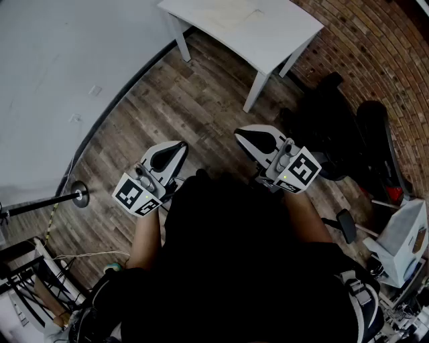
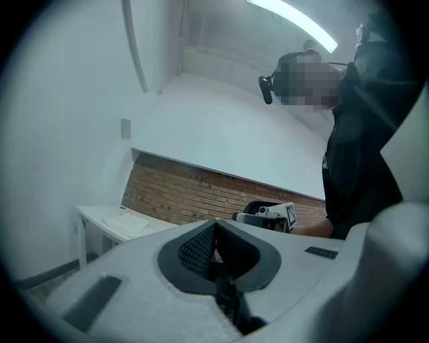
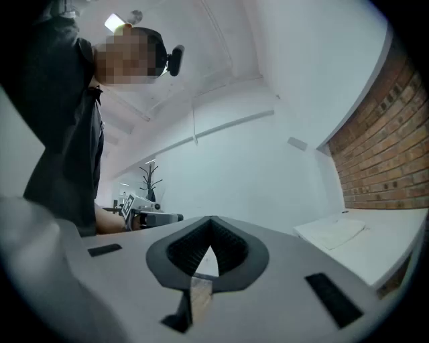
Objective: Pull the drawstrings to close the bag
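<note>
Bag lies flat on far table; my left gripper and right gripper are closed, empty; only right gripper view shows coat stand.

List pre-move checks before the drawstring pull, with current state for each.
1. Left tool empty: ok, jaws together on nothing.
2. Right tool empty: ok, jaws together on nothing.
3. Jaws opened for a grasp: not ok, both shut.
4. Bag located: cannot tell; a pale flat cloth item lies on the white rectangular table, unclear if it is the bag.
5. Drawstrings visible: not ok, none can be made out.
6. Tools at the table: not ok, both are held near the person's waist, apart from it.
</note>
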Demonstrator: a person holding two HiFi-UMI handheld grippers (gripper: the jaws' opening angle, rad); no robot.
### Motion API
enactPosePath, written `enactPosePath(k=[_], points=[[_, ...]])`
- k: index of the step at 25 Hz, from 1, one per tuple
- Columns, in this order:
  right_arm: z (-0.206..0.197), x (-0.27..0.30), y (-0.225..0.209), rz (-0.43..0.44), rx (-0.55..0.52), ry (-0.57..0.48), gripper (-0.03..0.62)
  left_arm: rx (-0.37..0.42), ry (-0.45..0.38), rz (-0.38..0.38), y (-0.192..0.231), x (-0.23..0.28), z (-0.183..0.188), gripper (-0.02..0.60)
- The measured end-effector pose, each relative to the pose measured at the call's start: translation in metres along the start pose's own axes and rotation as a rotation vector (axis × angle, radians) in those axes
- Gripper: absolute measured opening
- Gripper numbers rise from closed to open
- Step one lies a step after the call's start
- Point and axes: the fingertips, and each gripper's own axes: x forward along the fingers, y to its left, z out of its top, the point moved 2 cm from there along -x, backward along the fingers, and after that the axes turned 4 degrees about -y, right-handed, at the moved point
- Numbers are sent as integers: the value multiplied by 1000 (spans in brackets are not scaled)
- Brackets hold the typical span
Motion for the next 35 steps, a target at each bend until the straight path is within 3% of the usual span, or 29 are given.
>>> enactPosePath(k=[12,22,35], points=[[-10,-10,-7,-25,2,2,6,4,13,17,-4,1,-12,17],[-10,-2,-9,11,-2,-14,6,7,27,49,-3,-3,-12,17],[-32,33,-48,-8,43,18,6,-63,49,61,51,3,-25,17]])
